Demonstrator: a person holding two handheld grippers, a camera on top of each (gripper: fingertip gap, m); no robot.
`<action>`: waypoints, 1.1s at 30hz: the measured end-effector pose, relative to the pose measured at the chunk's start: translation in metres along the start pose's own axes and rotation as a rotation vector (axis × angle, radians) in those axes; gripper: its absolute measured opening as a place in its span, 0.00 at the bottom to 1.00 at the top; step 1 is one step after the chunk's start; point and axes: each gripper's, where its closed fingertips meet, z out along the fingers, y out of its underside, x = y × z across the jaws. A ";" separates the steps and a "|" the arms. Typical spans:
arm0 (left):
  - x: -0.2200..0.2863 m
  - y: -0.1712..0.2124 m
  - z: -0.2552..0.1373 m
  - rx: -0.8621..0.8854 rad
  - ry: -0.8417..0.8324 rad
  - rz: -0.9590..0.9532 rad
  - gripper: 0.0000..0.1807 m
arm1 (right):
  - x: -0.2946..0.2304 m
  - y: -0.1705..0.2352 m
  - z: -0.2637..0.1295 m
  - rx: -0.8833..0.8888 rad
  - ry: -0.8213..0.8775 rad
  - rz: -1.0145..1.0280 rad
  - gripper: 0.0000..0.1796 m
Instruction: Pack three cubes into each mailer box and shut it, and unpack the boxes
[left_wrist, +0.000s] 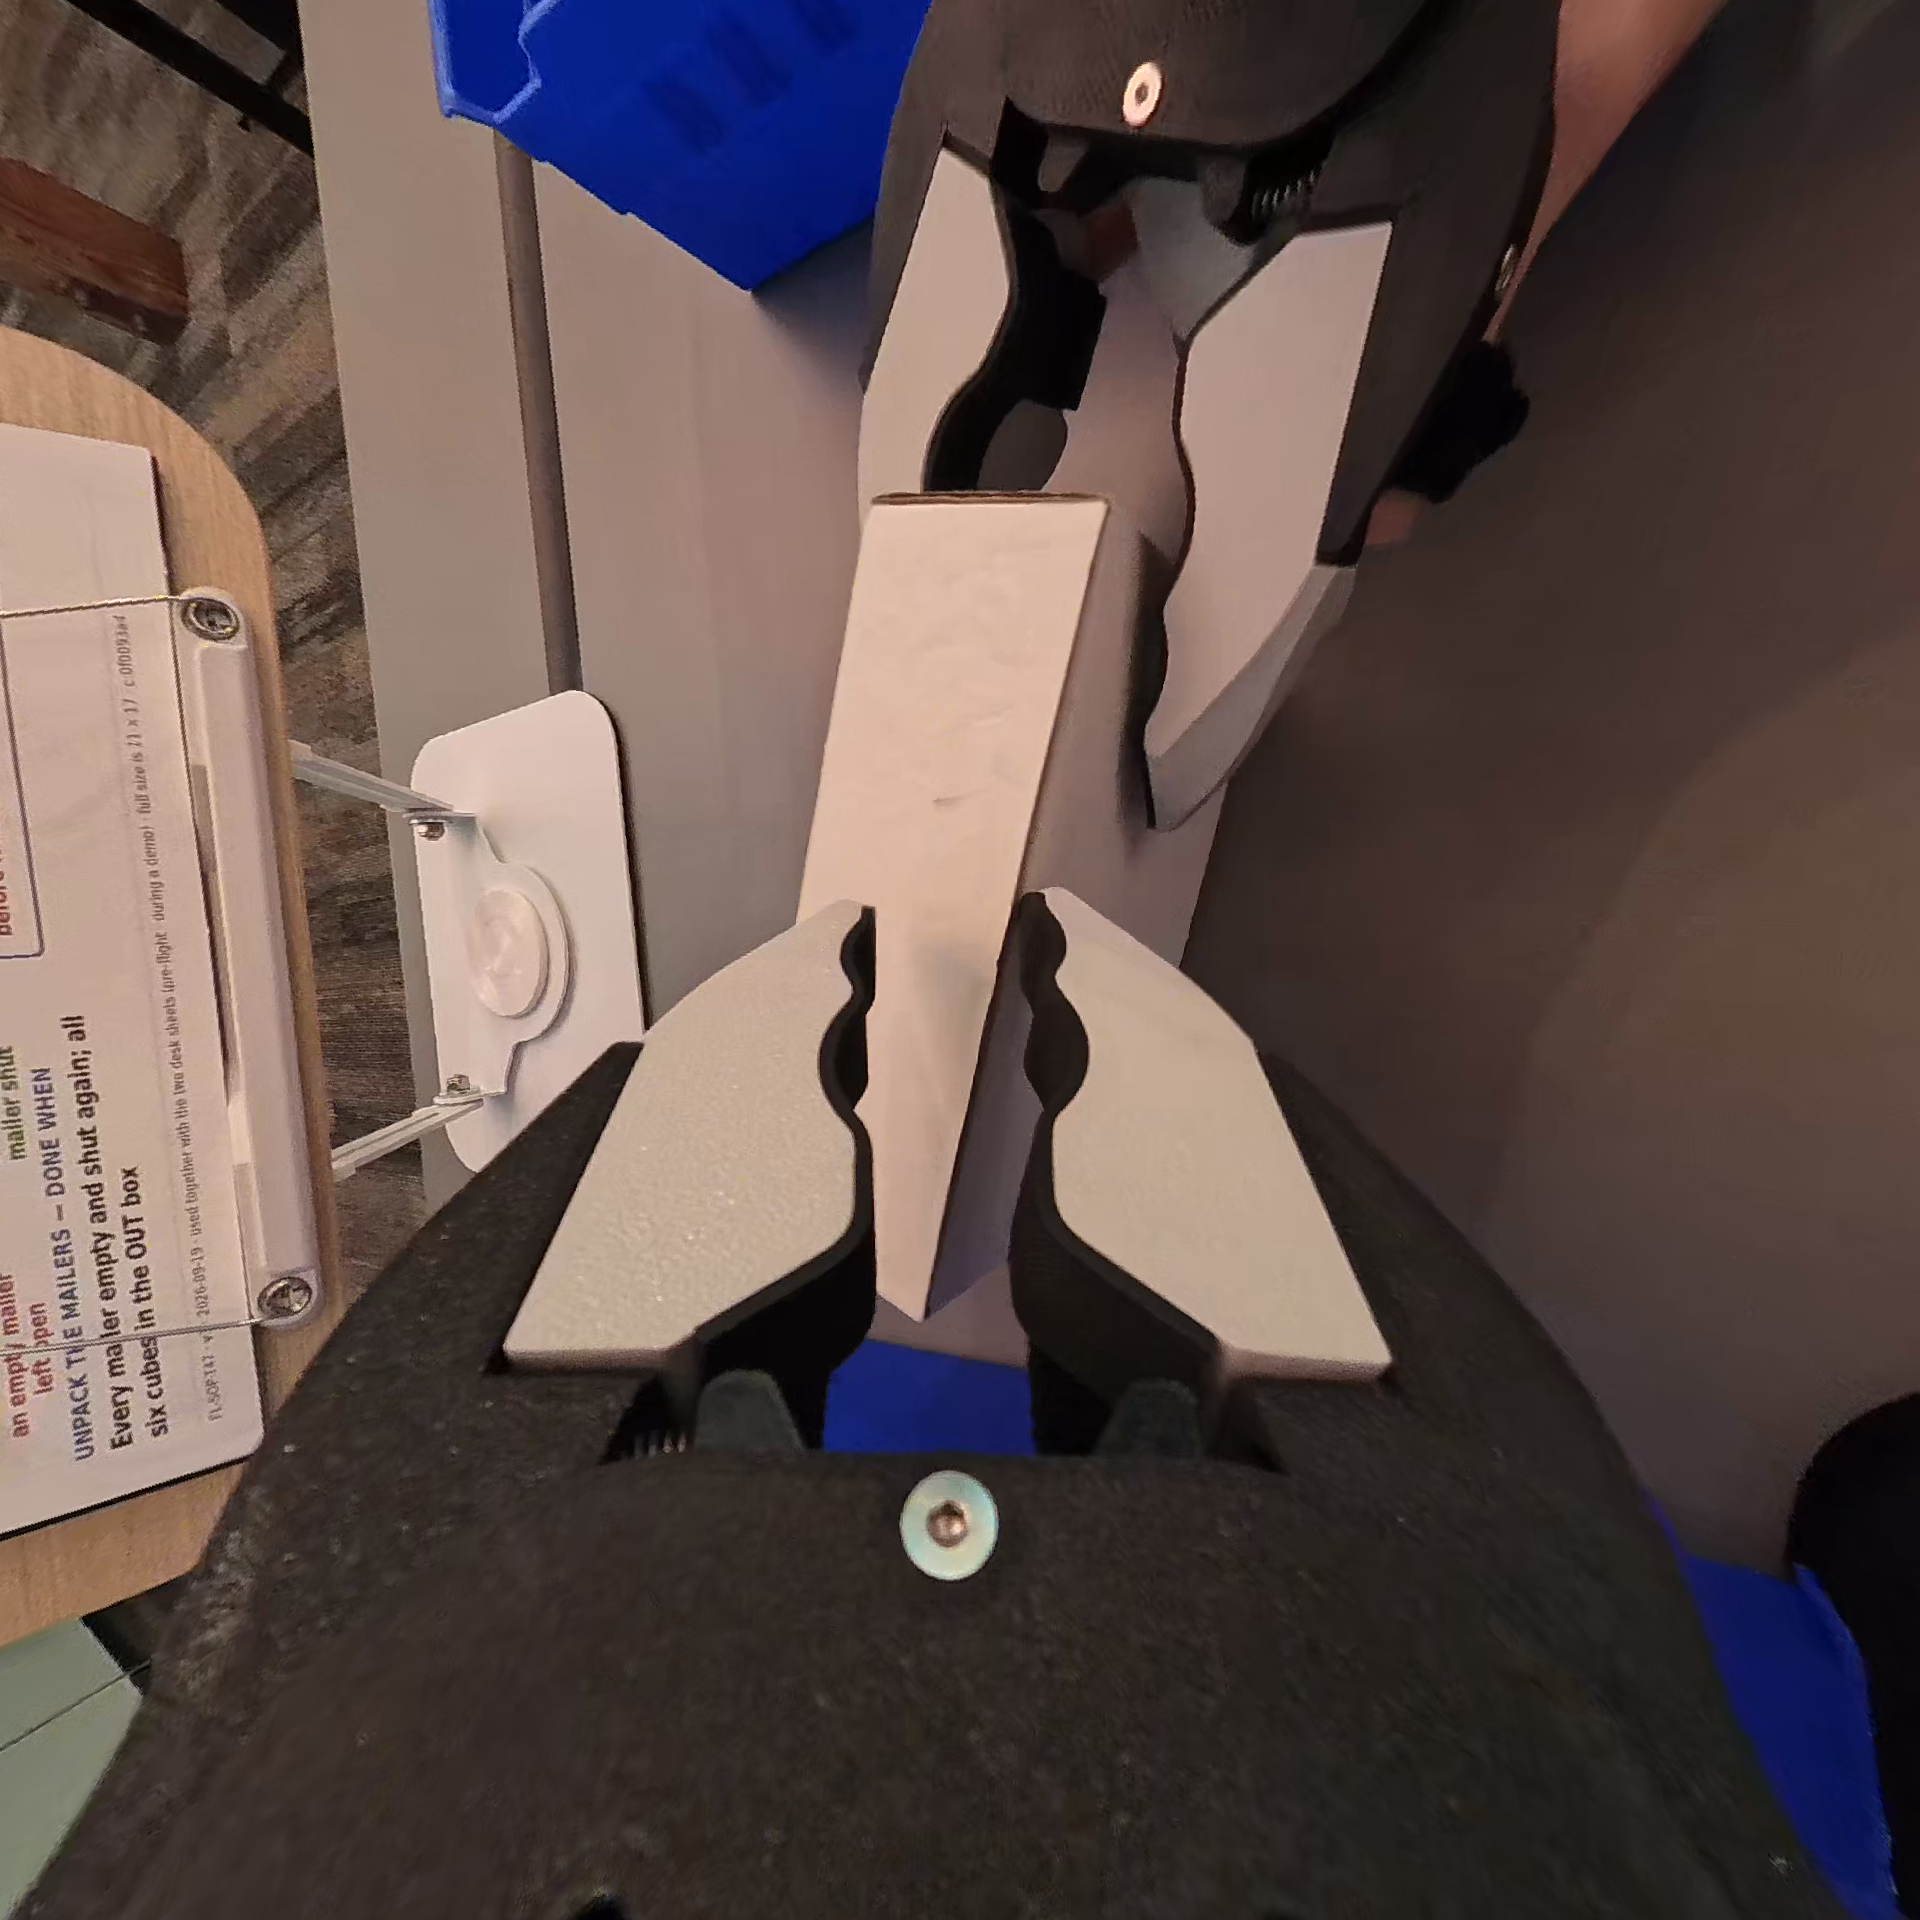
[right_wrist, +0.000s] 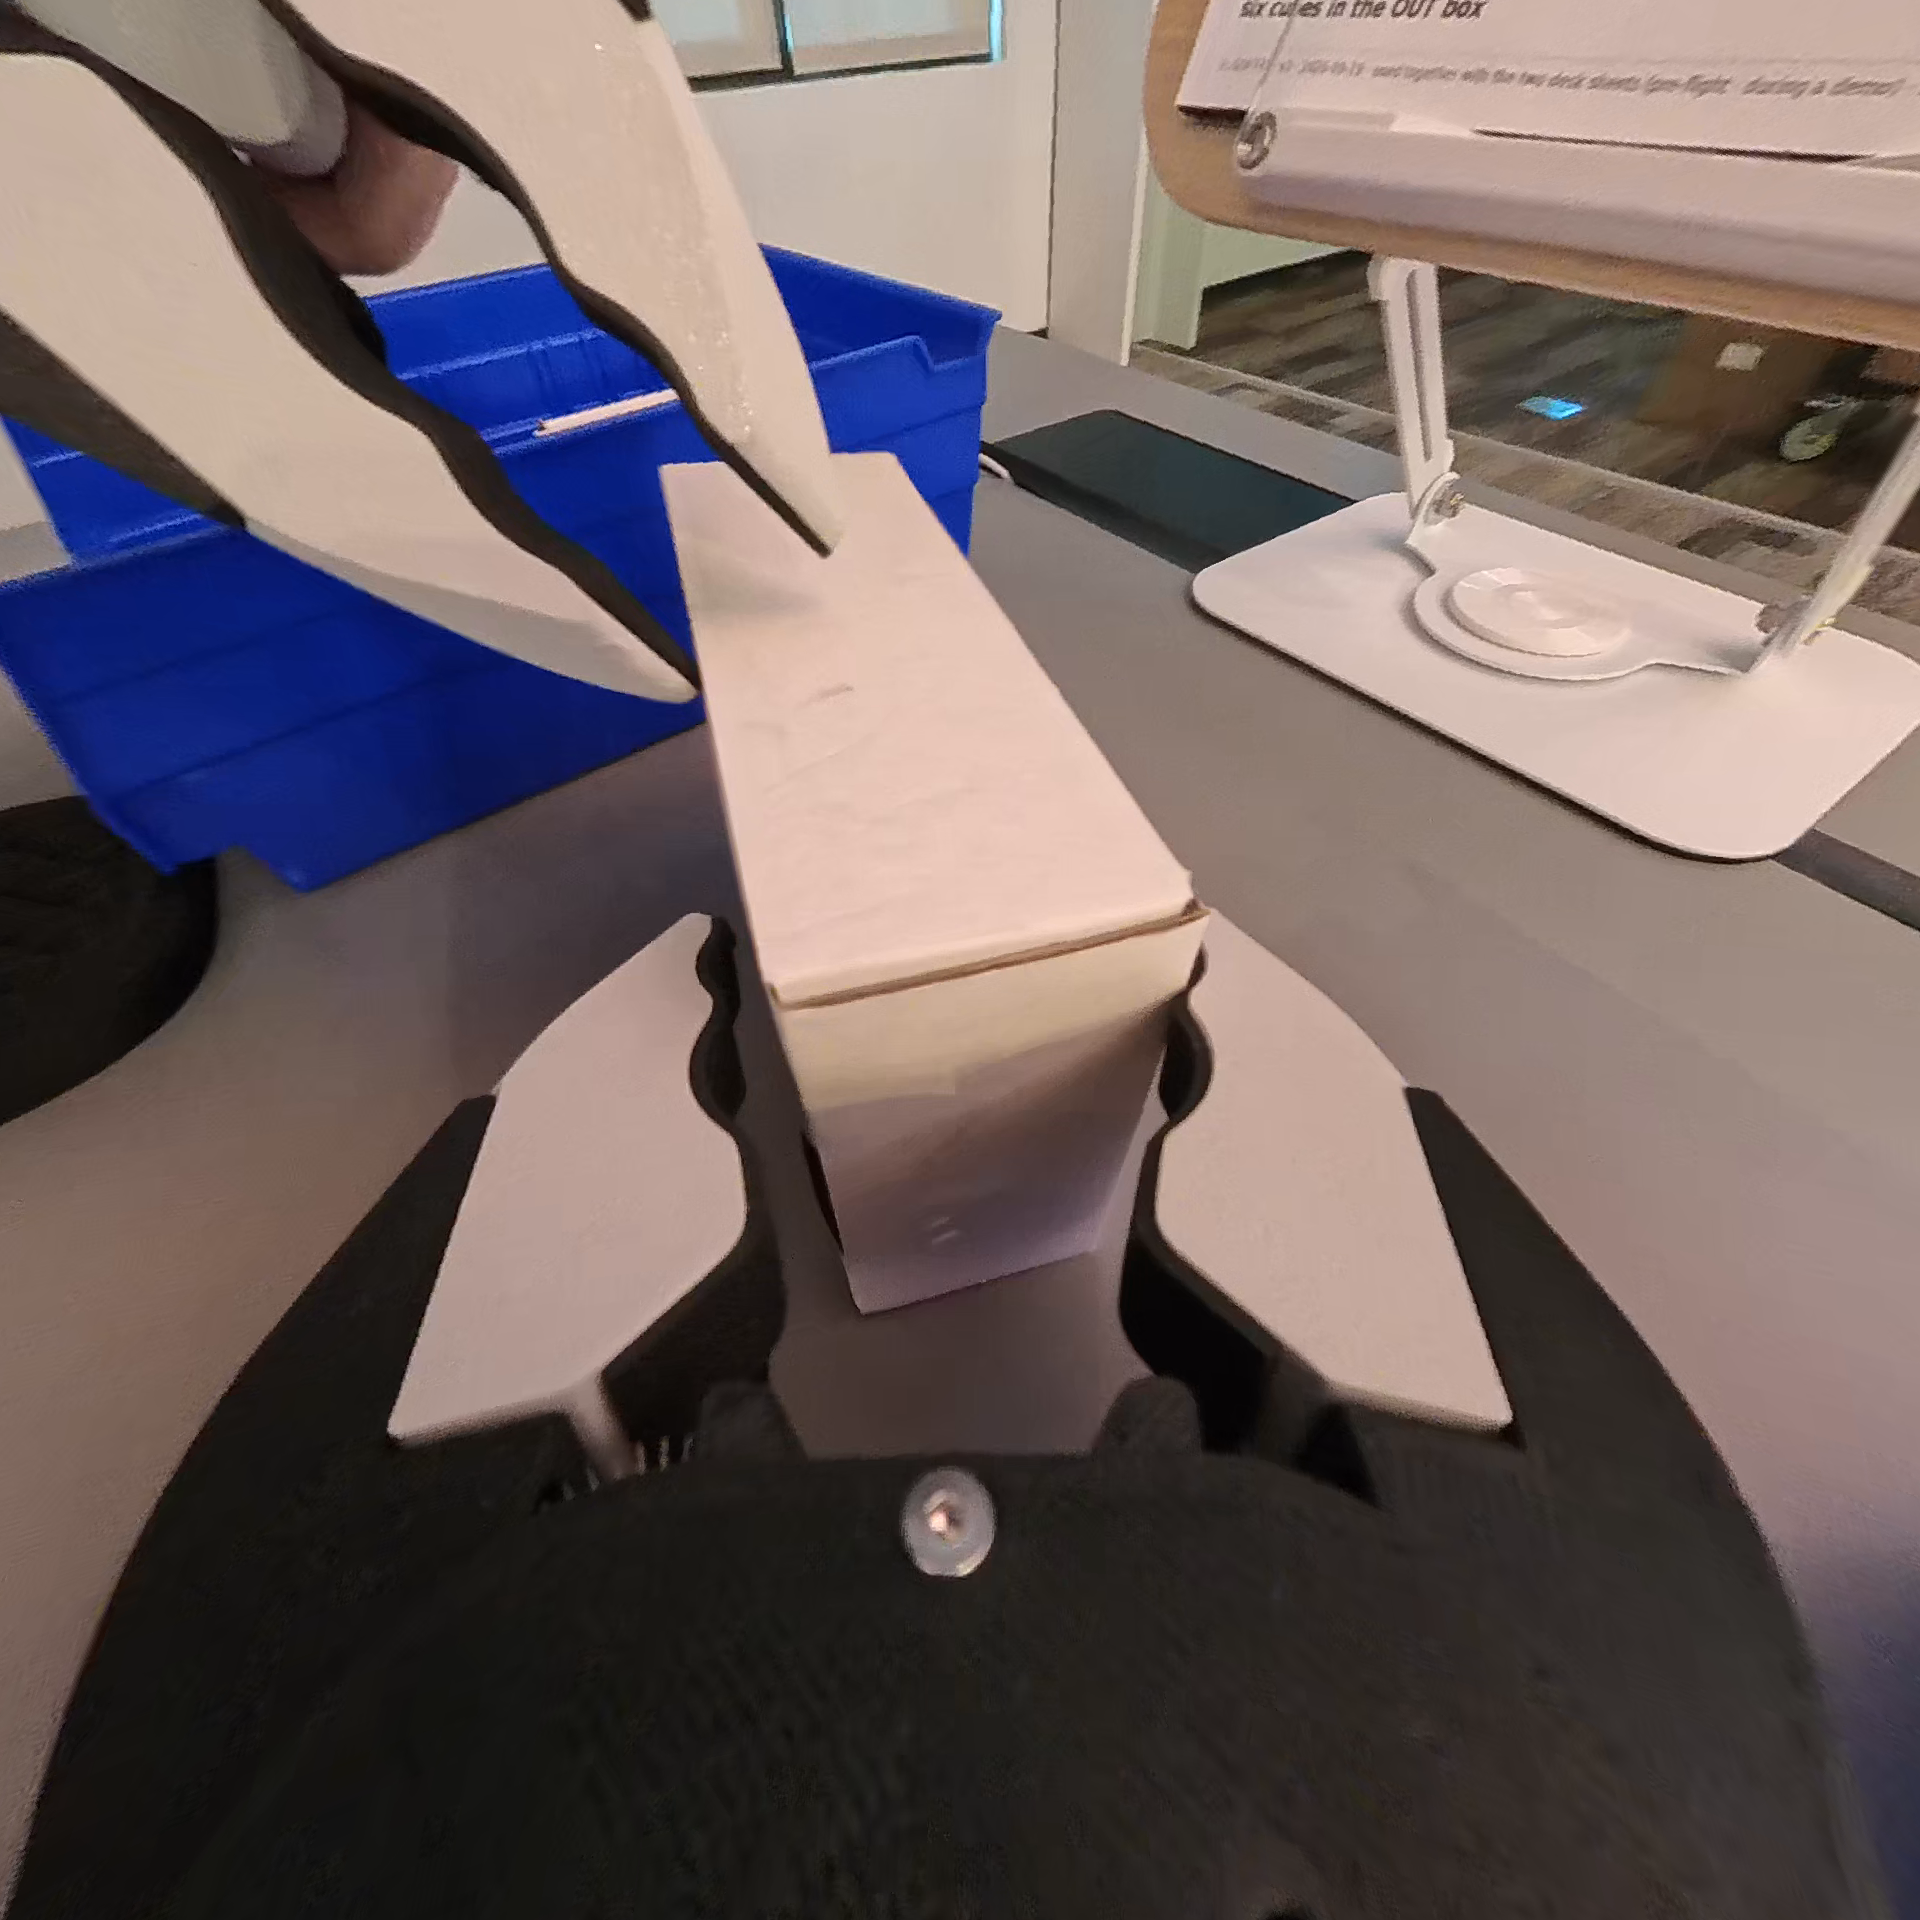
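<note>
A long white mailer box (left_wrist: 956, 748) with its lid shut is held between both grippers above the grey table (right_wrist: 1403, 987). My left gripper (left_wrist: 940, 914) is shut on the box's near end, a finger on each side. In the right wrist view my right gripper (right_wrist: 956, 956) clamps the other end of the box (right_wrist: 883, 790), below the lid seam. The left gripper (right_wrist: 758, 613) shows there at the far end, one finger on the box's top, one at its side. The right gripper (left_wrist: 1049, 540) shows at the top of the left wrist view. No cubes are visible.
A blue bin (right_wrist: 582, 623) stands behind the box and also shows in the left wrist view (left_wrist: 686, 114). A white stand (right_wrist: 1558, 665) holds a wooden board with a printed sheet (left_wrist: 94, 935). A black round object (right_wrist: 83, 935) lies at the left. Tip to tip, the grippers are about 6 cm apart. The black round object (right_wrist: 83, 935) is about equally far from each gripper, around 20 cm.
</note>
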 end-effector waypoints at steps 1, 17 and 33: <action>0.000 0.000 0.001 0.004 -0.007 0.005 0.14 | 0.003 0.000 0.002 0.006 0.016 -0.005 0.45; -0.007 -0.003 0.001 -0.002 -0.179 0.150 0.14 | 0.006 0.002 0.002 -0.014 -0.007 -0.028 0.40; -0.002 0.000 0.006 -0.053 -0.359 0.369 0.01 | 0.008 0.004 0.000 -0.031 -0.002 -0.051 0.39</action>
